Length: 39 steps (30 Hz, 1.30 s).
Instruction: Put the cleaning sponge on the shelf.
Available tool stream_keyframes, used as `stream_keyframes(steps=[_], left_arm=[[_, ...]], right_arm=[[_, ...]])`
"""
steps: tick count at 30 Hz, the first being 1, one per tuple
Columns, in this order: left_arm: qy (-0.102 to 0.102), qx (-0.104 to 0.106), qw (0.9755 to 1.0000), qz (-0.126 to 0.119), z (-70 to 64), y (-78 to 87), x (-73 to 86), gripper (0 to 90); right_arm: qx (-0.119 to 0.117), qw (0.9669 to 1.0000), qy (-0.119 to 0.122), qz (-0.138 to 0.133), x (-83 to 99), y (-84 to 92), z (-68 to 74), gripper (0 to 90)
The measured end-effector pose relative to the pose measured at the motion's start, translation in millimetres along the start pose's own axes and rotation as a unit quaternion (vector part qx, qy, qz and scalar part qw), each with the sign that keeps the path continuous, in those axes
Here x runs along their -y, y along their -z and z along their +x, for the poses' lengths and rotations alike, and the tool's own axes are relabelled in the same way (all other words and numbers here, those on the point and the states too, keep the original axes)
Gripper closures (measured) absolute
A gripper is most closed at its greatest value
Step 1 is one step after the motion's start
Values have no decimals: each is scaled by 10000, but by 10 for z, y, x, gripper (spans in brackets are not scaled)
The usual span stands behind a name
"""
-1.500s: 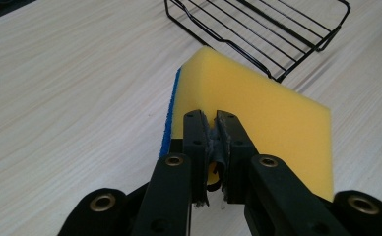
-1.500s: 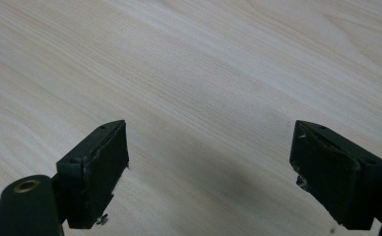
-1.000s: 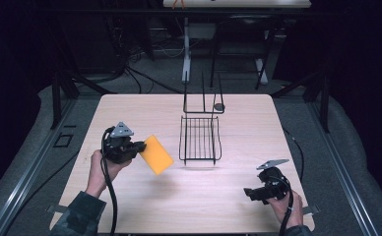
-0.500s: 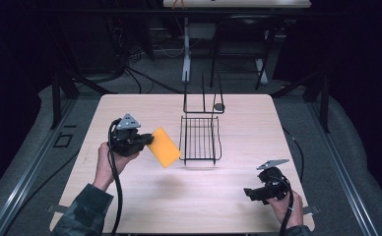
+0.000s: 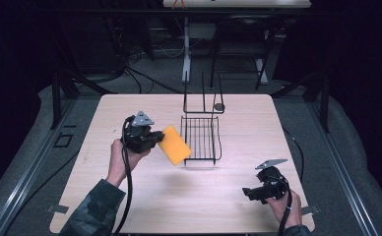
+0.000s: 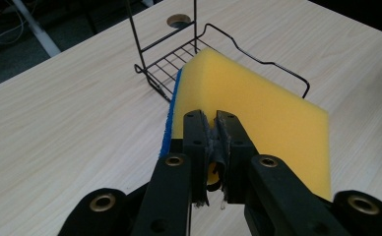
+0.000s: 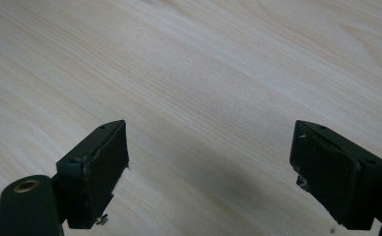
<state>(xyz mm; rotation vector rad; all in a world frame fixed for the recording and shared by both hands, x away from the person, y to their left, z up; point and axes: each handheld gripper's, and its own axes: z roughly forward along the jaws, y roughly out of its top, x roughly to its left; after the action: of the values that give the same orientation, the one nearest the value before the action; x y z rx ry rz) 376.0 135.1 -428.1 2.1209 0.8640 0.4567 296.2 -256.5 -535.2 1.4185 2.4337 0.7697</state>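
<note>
A yellow sponge (image 5: 175, 145) with a blue scouring layer (image 6: 171, 115) hangs in the air just left of a black wire rack (image 5: 201, 137). My left gripper (image 5: 154, 137) is shut on the sponge's near edge (image 6: 213, 142), and the sponge (image 6: 258, 108) tilts out over the rack's (image 6: 179, 54) near corner. Down by the table's front right, my right gripper (image 5: 248, 192) is held low over bare wood, open, nothing between its fingers (image 7: 98, 169).
The rack has a tall wire frame (image 5: 203, 96) at its far end, beside a round hole (image 5: 219, 106) in the wooden table (image 5: 130, 196). Dark floor and stands lie beyond the far edge.
My left gripper has carried the sponge rightward and away from the person, up to the rack's left side. The right gripper has stayed put.
</note>
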Motion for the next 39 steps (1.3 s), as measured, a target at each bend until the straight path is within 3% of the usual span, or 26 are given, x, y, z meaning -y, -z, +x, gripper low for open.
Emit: stream_keyframes(steps=[4, 21, 29, 39], left_arm=[[-95, -64, 9999, -38, -59, -40, -56, 842], [221, -190, 9992, -285, -50, -151, -78, 842], [384, -291, 9982, -367, -39, -279, -76, 842], [635, -313, 9969, -356, -97, -565, -67, 841]], right_arm=[[3, 10000, -9, 18, -14, -14, 11, 142], [-8, 10000, -9, 44, 3, -23, -8, 142], [0, 10000, -69, 65, 11, -22, -6, 142], [-19, 10000, -40, 74, 12, -18, 0, 142]])
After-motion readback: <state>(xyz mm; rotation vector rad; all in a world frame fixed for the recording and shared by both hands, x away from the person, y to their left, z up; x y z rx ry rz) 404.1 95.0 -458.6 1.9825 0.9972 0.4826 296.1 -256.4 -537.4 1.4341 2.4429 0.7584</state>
